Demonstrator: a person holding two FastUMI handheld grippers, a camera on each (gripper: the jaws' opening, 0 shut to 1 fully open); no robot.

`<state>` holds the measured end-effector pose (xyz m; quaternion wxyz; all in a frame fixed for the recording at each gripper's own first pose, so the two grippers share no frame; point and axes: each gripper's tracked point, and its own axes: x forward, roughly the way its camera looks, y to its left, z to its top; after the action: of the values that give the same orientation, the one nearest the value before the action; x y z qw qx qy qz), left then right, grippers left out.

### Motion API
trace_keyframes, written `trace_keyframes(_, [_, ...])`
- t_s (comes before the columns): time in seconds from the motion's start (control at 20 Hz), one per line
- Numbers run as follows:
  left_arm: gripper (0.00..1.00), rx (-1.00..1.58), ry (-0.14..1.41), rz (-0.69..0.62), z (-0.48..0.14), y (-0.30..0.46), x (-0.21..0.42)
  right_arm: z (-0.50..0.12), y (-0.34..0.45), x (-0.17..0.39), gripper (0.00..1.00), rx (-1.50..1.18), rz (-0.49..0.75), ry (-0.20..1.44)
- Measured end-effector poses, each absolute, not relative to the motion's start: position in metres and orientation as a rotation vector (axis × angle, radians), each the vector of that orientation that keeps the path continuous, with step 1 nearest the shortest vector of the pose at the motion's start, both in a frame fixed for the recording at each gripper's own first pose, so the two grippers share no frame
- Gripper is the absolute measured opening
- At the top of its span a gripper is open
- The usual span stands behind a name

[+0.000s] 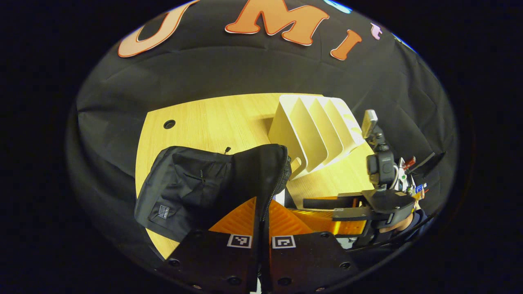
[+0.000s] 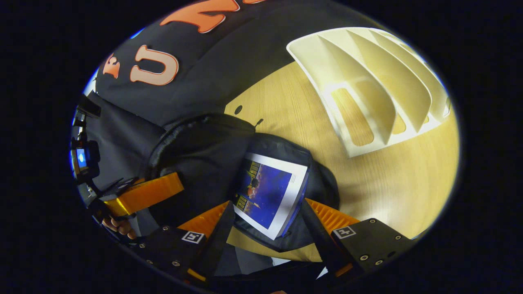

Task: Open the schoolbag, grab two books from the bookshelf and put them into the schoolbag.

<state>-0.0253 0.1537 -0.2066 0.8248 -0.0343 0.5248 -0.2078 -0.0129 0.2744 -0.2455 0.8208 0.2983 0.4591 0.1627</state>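
Observation:
The black schoolbag [image 1: 196, 183] stands on the wooden table [image 1: 212, 118], left of the white bookshelf [image 1: 314, 130], whose slots are empty. My left gripper [image 1: 261, 212] is shut on the bag's zipper edge and holds the mouth apart. In the right gripper view a book with a blue cover [image 2: 269, 188] lies tilted inside the open schoolbag [image 2: 204, 151]. My right gripper [image 2: 266, 202] hovers over it, open, with its fingers wide on either side of the book. The right gripper [image 1: 322, 208], held by a hand, also shows low on the right in the left gripper view.
The bookshelf [image 2: 367, 77] stands at the far side of the table [image 2: 392, 183], with bare wood between it and the bag. A round cable hole [image 1: 169, 123] is at the table's far left. The left gripper [image 2: 139, 196] and its hand are at the bag's left side.

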Motion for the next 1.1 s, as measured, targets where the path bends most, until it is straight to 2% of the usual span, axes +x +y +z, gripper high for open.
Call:
trace_keyframes(0.2, [0.05,-0.06,1.115,-0.392,-0.212,0.147,-0.026,-0.222,0.242,-0.011,0.98,0.589,0.338,0.929])
trace_keyframes(0.35, [0.12,-0.076,1.123,-0.378,-0.215,0.133,-0.032,-0.21,0.219,-0.01,0.98,0.564,0.325,0.895])
trace_keyframes(0.45, [0.22,-0.088,1.119,-0.38,-0.214,0.12,-0.036,-0.203,0.204,-0.009,0.98,0.549,0.317,0.88])
trace_keyframes(0.55, [0.39,-0.066,1.115,-0.357,-0.215,0.114,-0.038,-0.197,0.19,-0.012,0.98,0.53,0.309,0.863])
trace_keyframes(0.6, [0.54,-0.06,1.11,-0.343,-0.216,0.111,-0.041,-0.195,0.184,-0.013,0.98,0.522,0.304,0.856])
trace_keyframes(0.65, [0.62,-0.066,1.102,-0.334,-0.215,0.105,-0.039,-0.193,0.177,-0.013,0.98,0.515,0.296,0.845])
trace_keyframes(0.7, [0.75,-0.076,1.09,-0.33,-0.211,0.098,-0.041,-0.189,0.169,-0.014,0.98,0.504,0.292,0.828])
trace_keyframes(0.75, [0.77,-0.071,1.069,-0.323,-0.206,0.092,-0.04,-0.184,0.161,-0.015,0.98,0.482,0.286,0.817])
trace_keyframes(0.8, [0.92,-0.057,1.045,-0.316,-0.2,0.086,-0.038,-0.18,0.152,-0.016,0.98,0.458,0.278,0.8])
trace_keyframes(0.85, [0.92,-0.04,1.013,-0.308,-0.195,0.079,-0.034,-0.174,0.144,-0.015,0.98,0.434,0.271,0.783])
trace_keyframes(0.95, [0.98,-0.031,0.946,-0.297,-0.179,0.062,-0.028,-0.163,0.125,-0.015,0.98,0.394,0.255,0.741])
trace_keyframes(1.1, [0.98,-0.054,0.848,-0.259,-0.158,0.039,-0.021,-0.14,0.098,-0.016,0.98,0.354,0.231,0.665])
